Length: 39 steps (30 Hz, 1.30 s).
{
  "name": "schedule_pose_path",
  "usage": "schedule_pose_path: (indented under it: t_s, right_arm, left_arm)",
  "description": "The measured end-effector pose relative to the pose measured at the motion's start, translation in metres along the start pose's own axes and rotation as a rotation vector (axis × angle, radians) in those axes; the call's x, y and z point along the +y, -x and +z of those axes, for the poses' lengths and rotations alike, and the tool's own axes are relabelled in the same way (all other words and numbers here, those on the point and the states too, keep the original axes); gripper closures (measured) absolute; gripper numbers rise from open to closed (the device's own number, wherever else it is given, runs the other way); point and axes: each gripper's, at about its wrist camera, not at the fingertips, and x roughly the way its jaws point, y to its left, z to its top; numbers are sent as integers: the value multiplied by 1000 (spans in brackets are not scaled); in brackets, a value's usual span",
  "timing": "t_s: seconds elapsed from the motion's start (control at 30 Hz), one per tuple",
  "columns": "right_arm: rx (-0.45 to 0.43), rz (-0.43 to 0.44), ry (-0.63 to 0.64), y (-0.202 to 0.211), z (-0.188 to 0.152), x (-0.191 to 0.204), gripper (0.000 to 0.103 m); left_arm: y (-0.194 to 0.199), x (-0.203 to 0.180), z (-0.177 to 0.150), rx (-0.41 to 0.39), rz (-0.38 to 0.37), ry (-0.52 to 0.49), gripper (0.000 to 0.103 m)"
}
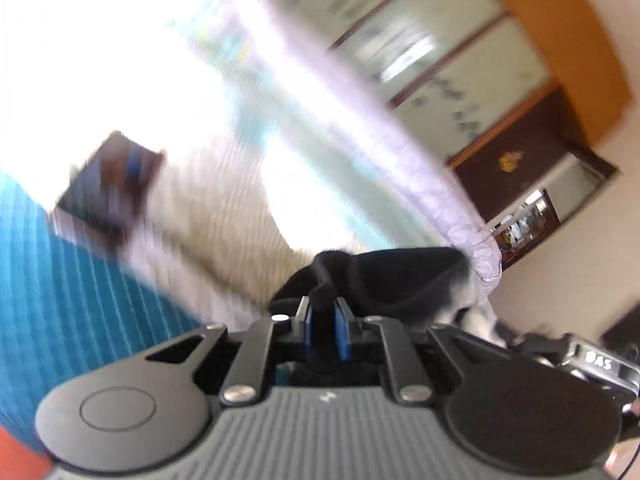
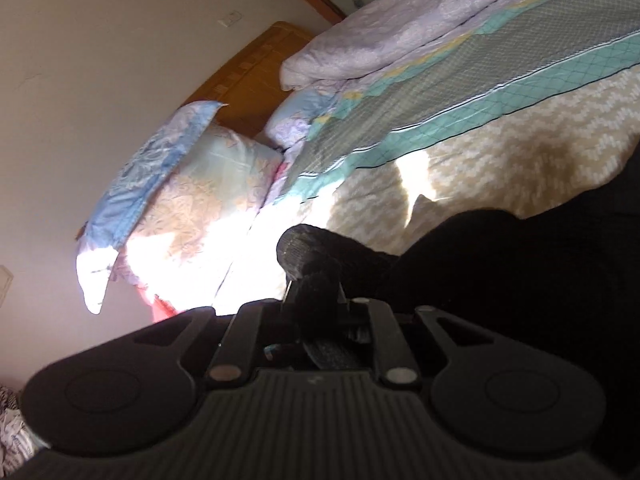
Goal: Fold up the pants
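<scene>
The black pants lie bunched on the bed in the left wrist view, which is blurred. My left gripper is shut on a pinched fold of that black cloth, which runs between its blue pads. In the right wrist view the pants spread dark over the lower right of the bed. My right gripper is shut on a thick roll of the black fabric that sticks up past its fingertips. Most of the fingers there are hidden by the cloth.
A lilac quilt is heaped along the far side of the bed, over a teal and beige patterned sheet. Pillows lean on the wooden headboard. A turquoise cover and a dark box lie left.
</scene>
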Motion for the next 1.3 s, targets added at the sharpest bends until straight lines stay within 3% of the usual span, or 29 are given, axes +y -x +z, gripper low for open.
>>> schedule_pose_path:
  t_s: [0.1,0.17,0.2,0.23,0.3,0.33,0.4,0.47,0.57,0.63,0.7,0.8,0.87,0.9,0.93,1.0,1.07,1.1,1.13,1.2,1.23,1.3]
  right_arm:
    - [58,59,-8,-27,-24,11,87]
    - [114,19,-39,-57,-43,8,87]
    - [137,-16,-51,-70,-52,4,86]
    - [155,-55,-49,-82,-61,0,85]
    - [181,-121,-3,-101,-75,-1,78]
    - [159,-116,21,-101,-78,3,74]
    - [169,-99,71,-98,-76,16,51]
    - [173,-68,124,-88,-70,29,46]
    - [120,-63,224,-57,-71,36,46]
    - [94,-96,219,-39,-73,28,46]
    - [72,-135,156,-20,-79,11,46]
    - [52,-186,82,-1,-86,-11,46]
    - [29,-232,80,8,-85,-18,46]
    - [10,-260,85,12,-83,-21,46]
    - [-8,-281,84,16,-80,-24,46]
    - [-43,-321,65,19,-72,-31,46]
    - [-82,-365,64,21,-68,-34,46]
    - [-103,-385,71,22,-68,-37,46]
    - [-108,-399,74,19,-69,-38,46]
    - [-52,-422,55,7,-74,-48,45]
    - [-6,-427,45,-3,-79,-55,46]
    - [-23,-446,90,-7,-84,-52,45]
  left_arm:
    - [-2,7,-10,50,67,-27,92]
    - [-14,29,-24,143,153,37,87]
    - [-20,47,-32,207,195,98,80]
    - [-18,62,-39,224,182,150,79]
    - [-6,74,-38,222,143,183,75]
    - [2,76,-31,218,146,184,67]
    - [21,78,-19,148,172,186,54]
    - [30,76,0,94,160,187,54]
    - [14,59,31,82,171,97,41]
    - [-20,42,48,130,138,-15,24]
    - [-60,32,59,204,142,-77,17]
    - [-115,22,57,356,89,-110,18]
    - [-136,13,42,415,78,-124,52]
    - [-142,7,36,425,113,-156,80]
    - [-142,1,28,407,153,-187,85]
    - [-123,-5,26,283,224,-200,93]
    - [-90,4,39,96,310,-151,94]
    - [-81,14,42,59,302,-85,94]
    - [-80,22,42,70,297,-31,94]
    - [-89,20,32,109,346,-75,91]
    - [-92,16,26,121,374,-117,83]
    - [-88,9,22,122,398,-145,74]
